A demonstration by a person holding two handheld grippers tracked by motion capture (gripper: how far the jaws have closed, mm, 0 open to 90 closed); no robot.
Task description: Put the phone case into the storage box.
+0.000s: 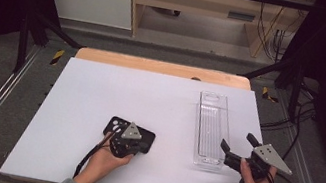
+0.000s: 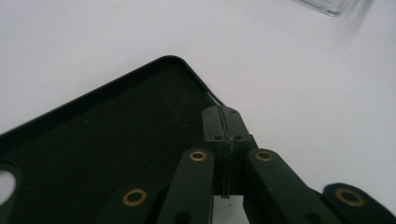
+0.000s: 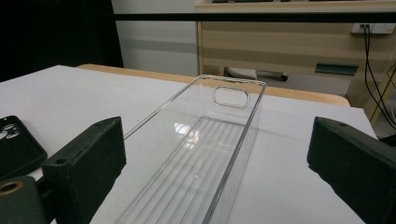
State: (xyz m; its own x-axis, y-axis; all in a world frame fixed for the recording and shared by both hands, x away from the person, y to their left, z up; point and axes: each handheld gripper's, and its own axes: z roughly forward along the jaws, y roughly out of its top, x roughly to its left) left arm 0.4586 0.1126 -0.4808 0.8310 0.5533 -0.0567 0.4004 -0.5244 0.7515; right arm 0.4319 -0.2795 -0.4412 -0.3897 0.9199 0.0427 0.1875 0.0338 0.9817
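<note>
The black phone case (image 1: 129,134), lying at lower centre of the high view, is being gripped at its edge by the closed left gripper (image 1: 127,142). It is not yet placed in the clear tray (image 1: 211,130) at right, where the right gripper (image 1: 237,150) is being held wide open, empty.

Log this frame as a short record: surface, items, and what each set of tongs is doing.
surface: white board on a wooden table
items: black phone case, clear plastic bin
left tongs: shut, tips at the phone case's edge; whether they pinch its rim is unclear
right tongs: open, at the clear plastic bin's near end, holding nothing
</note>
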